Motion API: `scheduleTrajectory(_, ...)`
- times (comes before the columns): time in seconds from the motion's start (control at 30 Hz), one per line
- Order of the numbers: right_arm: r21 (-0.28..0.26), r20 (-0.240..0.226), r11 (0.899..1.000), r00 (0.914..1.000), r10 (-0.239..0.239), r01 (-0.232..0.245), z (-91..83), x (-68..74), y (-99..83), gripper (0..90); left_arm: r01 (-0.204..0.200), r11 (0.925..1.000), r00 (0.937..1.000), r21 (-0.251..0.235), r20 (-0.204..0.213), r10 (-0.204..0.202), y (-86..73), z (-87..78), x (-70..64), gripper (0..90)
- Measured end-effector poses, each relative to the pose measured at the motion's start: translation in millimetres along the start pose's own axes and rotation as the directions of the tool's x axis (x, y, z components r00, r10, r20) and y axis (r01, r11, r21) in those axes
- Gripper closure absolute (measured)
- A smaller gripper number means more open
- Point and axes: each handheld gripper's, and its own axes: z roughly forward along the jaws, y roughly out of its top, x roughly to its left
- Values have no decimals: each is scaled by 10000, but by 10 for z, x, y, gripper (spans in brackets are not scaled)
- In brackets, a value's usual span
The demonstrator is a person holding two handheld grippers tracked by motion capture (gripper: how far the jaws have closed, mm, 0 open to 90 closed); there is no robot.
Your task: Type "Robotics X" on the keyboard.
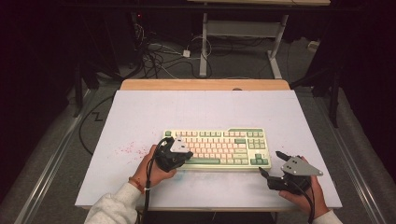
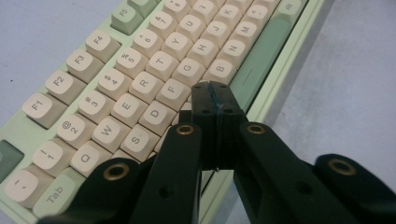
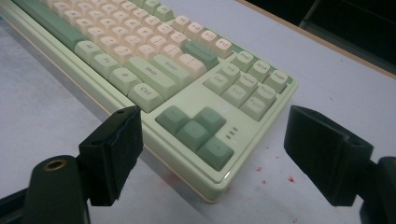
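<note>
A pale green keyboard (image 1: 219,147) with cream and darker green keys lies flat on the desk (image 1: 140,116), a little toward the near edge and roughly midway between the left and right edges, its long side parallel to the near edge. The left gripper (image 1: 183,155) sits over the keyboard's near-left part; in the left gripper view its jaws are pressed together with nothing between them, their joined tip (image 2: 212,95) down among the letter keys just beside the F and G keys (whether it actually touches a keycap I cannot tell). The right gripper (image 1: 272,162) is off the keyboard's near-right corner, near the desk's near edge, its jaws spread wide and empty; in the right gripper view they stand on either side of that corner, with the dark green arrow keys (image 3: 196,129) between them and apart from both. Small red specks (image 1: 125,149) dot the desk left of the keyboard, and a few more (image 3: 275,175) lie by its near-right corner.
</note>
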Motion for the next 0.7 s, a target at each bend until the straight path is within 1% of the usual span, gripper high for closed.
scheduleTrajectory(0.1,3,5,10000,10000,-14,14,3,5,0,199,63,10000,9999,-11,-100,-63,15,12,26,875)
scheduleTrajectory(0.17,38,3,10000,10000,-18,18,5,5,-1,198,95,10000,9999,-10,-72,-95,22,20,41,875)
scheduleTrajectory(0.2,37,-2,10000,10000,-26,26,6,4,-2,198,65,10000,9999,10,-144,-64,27,27,49,874)
scheduleTrajectory(0.33,102,-75,9999,9999,-80,80,15,-2,-11,198,14,10000,10000,82,-77,-13,64,71,69,875)
scheduleTrajectory(0.43,120,-79,9999,9999,-89,90,13,2,-11,197,-88,9997,10000,246,-1,88,81,116,73,875)
scheduleTrajectory(0.5,110,-79,9999,9999,-120,121,15,-7,-13,197,-52,9995,10000,303,24,51,85,147,76,875)
scheduleTrajectory(0.53,116,-77,9999,9999,-89,90,16,-11,-14,197,-128,9991,9999,399,-27,129,86,151,81,875)
scheduleTrajectory(0.57,135,-67,9999,10000,-62,63,17,-13,-15,197,-116,9990,9999,434,-72,119,84,162,83,874)
scheduleTrajectory(0.6,158,-62,9999,10000,-64,65,17,-13,-17,197,-329,9970,9990,699,-270,349,78,177,84,875)
scheduleTrajectory(0.63,179,-62,9998,10000,-47,48,17,-12,-19,197,-313,9976,9991,626,-273,330,68,176,90,876)
scheduleTrajectory(0.67,179,-67,9998,10000,-45,47,17,-11,-19,197,-161,9985,9997,532,-156,169,61,173,102,875)
scheduleTrajectory(0.7,170,-74,9998,10000,-44,46,19,-8,-18,197,-124,9988,9998,482,-122,130,56,167,108,875)
